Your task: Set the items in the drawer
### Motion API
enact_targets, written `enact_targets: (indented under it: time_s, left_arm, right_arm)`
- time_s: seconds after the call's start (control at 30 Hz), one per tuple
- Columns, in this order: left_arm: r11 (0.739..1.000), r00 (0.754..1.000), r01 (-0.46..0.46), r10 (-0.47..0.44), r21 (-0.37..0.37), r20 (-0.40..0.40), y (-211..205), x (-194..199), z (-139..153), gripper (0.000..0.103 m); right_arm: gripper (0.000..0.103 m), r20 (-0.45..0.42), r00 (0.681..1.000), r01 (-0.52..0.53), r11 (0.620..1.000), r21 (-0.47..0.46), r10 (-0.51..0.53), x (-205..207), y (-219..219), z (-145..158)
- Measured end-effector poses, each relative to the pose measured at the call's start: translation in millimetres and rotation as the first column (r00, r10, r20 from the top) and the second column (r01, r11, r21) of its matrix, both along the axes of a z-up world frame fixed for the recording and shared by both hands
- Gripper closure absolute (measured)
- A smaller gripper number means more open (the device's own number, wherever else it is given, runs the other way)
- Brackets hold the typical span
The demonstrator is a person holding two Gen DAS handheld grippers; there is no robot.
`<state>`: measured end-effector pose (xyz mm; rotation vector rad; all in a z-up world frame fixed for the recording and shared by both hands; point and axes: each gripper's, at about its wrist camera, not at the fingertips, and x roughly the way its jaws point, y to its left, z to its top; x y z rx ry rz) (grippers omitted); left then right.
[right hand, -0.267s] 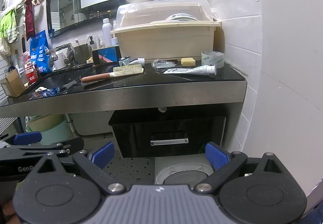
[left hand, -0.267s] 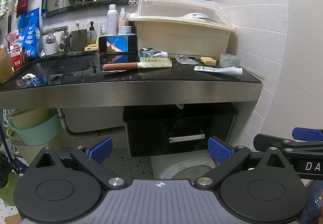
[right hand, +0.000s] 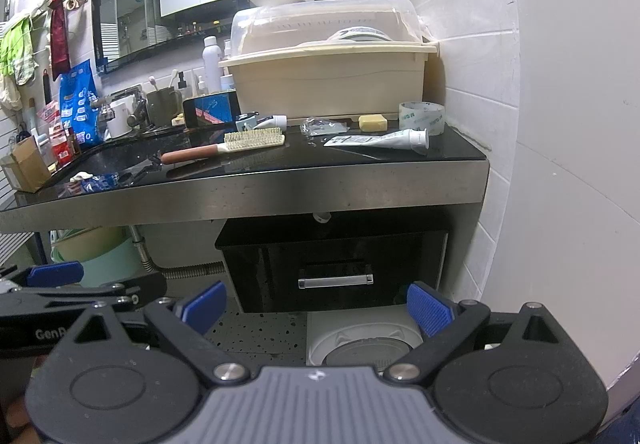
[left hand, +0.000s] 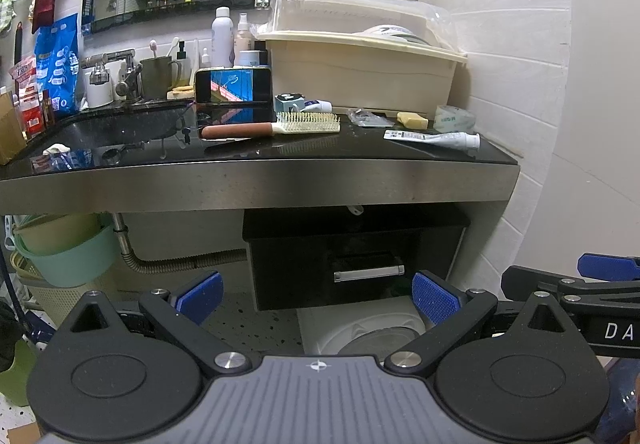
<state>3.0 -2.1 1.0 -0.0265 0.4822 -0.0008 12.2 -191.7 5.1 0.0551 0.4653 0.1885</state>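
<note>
A black drawer (left hand: 352, 264) (right hand: 336, 268) with a chrome handle (left hand: 369, 272) (right hand: 335, 280) hangs shut under the dark countertop (left hand: 256, 151) (right hand: 280, 163). On top lie a hairbrush with a brown handle (left hand: 276, 125) (right hand: 228, 145), a white tube (left hand: 434, 138) (right hand: 378, 140), a yellow soap bar (left hand: 412, 119) (right hand: 373, 122) and a tape roll (left hand: 455, 118) (right hand: 422, 117). My left gripper (left hand: 316, 296) and right gripper (right hand: 316, 306) are both open and empty, held low in front of the drawer. The right gripper's arm (left hand: 568, 296) shows at the left view's right edge.
A cream dish box (left hand: 360, 71) (right hand: 328, 79) stands at the back right, a phone (left hand: 234, 85) leans beside it. The sink (left hand: 120, 127) and tap sit to the left. Basins (left hand: 68, 252) and a hose lie under the counter; a white round appliance (left hand: 368, 332) is below the drawer.
Both views have shifted only slightly; the scene sits a touch higher in the right wrist view. Nothing was grasped or moved.
</note>
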Motion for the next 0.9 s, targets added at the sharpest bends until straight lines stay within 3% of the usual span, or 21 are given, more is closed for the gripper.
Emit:
enact_targets:
  time_s: [0.37, 0.43, 0.9]
  left_arm:
    - [1.0, 1.0, -0.004, 0.004, 0.004, 0.009, -14.5, 2.8, -9.2, 0.001]
    - [1.0, 1.0, 0.004, -0.004, -0.007, 0.004, 1.1, 0.8, -3.4, 0.001]
    - [1.0, 1.0, 0.008, -0.008, -0.011, 0.005, 2.9, -0.3, -3.9, 0.001]
  right_arm:
    - [0.006, -0.003, 1.0, 0.001, 1.0, 0.005, -0.001, 1.5, 0.9, 0.9]
    - [0.006, -0.003, 1.0, 0.0, 1.0, 0.004, 0.0, 0.7, -0.2, 0.3]
    - [0.006, 0.001, 1.0, -0.001, 1.0, -0.001, 0.001, 0.4, -0.2, 0.5]
